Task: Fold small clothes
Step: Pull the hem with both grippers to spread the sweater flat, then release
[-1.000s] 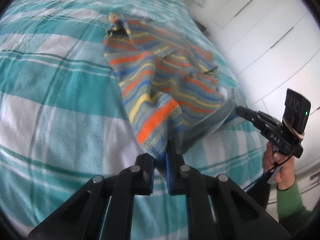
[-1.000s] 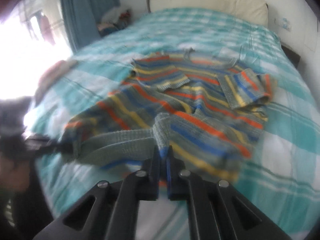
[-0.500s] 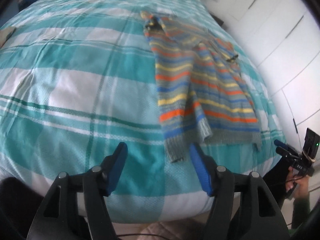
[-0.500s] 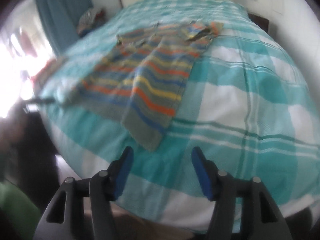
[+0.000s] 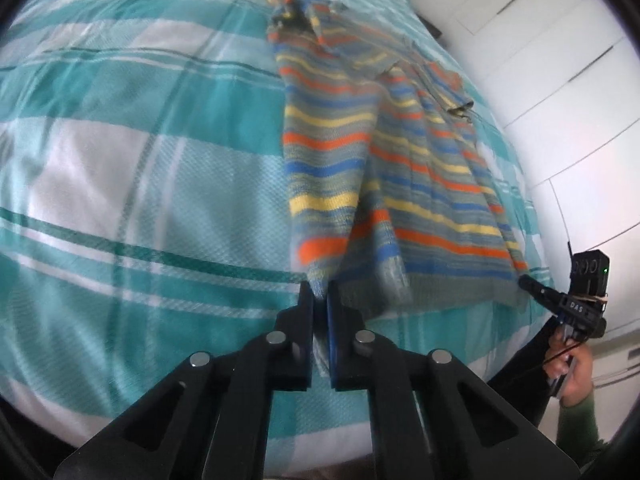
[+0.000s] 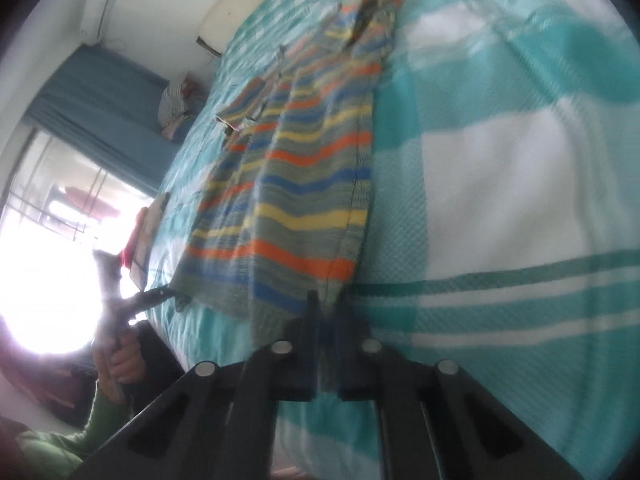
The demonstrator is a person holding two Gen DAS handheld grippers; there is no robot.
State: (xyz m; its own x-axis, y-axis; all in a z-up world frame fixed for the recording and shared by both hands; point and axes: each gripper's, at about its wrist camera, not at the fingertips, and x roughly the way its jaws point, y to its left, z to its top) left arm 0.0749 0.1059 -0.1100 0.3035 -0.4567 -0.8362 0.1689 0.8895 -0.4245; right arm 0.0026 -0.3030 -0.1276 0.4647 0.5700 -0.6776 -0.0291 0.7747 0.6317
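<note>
Both claws pinched shut on the hem corners of the sweater

Left wrist view: our left gripper has its pads closed tight on the near corner of the striped sweater, which lies spread on the checked bed; off to the side the right gripper touches the other hem corner. Right wrist view — blurred — the right gripper sits closed on its sweater corner, and the left gripper meets the far corner at the bed edge.

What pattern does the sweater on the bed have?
The sweater has orange, yellow and blue stripes on grey-green knit; the left wrist view shows it best.
</note>
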